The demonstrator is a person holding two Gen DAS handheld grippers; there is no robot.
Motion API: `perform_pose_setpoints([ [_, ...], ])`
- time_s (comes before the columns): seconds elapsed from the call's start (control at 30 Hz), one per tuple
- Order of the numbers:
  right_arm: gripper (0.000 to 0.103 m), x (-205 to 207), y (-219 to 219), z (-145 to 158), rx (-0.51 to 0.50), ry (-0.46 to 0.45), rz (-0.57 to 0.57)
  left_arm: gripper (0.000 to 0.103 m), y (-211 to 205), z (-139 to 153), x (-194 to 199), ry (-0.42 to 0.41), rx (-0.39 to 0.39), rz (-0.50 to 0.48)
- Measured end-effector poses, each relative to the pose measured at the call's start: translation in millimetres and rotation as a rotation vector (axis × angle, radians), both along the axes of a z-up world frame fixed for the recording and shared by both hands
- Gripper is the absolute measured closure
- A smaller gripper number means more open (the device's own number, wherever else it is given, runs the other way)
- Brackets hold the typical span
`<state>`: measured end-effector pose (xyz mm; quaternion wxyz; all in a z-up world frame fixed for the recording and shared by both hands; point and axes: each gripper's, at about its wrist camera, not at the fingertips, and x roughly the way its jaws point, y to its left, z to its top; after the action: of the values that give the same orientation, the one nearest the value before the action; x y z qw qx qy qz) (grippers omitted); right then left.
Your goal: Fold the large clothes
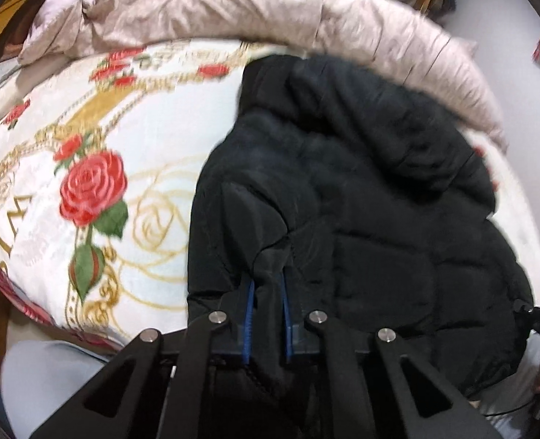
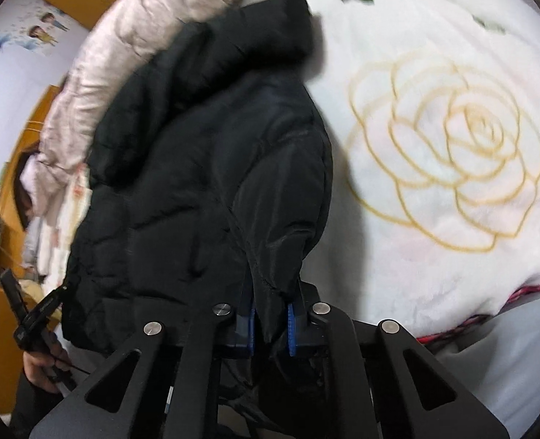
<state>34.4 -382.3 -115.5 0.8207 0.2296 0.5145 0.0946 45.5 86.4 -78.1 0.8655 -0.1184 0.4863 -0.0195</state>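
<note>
One black jacket [image 1: 361, 201], two grippers pinching its near hem.

The left gripper [image 1: 268, 289] and right gripper [image 2: 271, 314] each clamped a fold of it; it lay on one rose-printed blanket [image 1: 152, 153], against one pink quilt [image 1: 233, 3] at the far edge, with bare blanket alongside.

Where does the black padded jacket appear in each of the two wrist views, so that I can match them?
Left wrist view: the black padded jacket fills the centre and right, with its hood towards the top.
Right wrist view: the jacket fills the centre and left, hood at top.
Shared landmark: the pale pink quilt behind the hood.
</note>
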Motion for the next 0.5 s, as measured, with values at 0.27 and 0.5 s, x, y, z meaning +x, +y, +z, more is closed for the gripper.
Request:
perform_pose_setpoints([
  [0.27,0.093,-13,10,68,0.049,-0.191,0.04,0.091,13,69,-3,-0.166,-0.091,-0.016],
  [0.5,0.093,-40,4,88,0.112,-0.248,0.019,0.091,22,97,-24,-0.225,-0.156,-0.019],
])
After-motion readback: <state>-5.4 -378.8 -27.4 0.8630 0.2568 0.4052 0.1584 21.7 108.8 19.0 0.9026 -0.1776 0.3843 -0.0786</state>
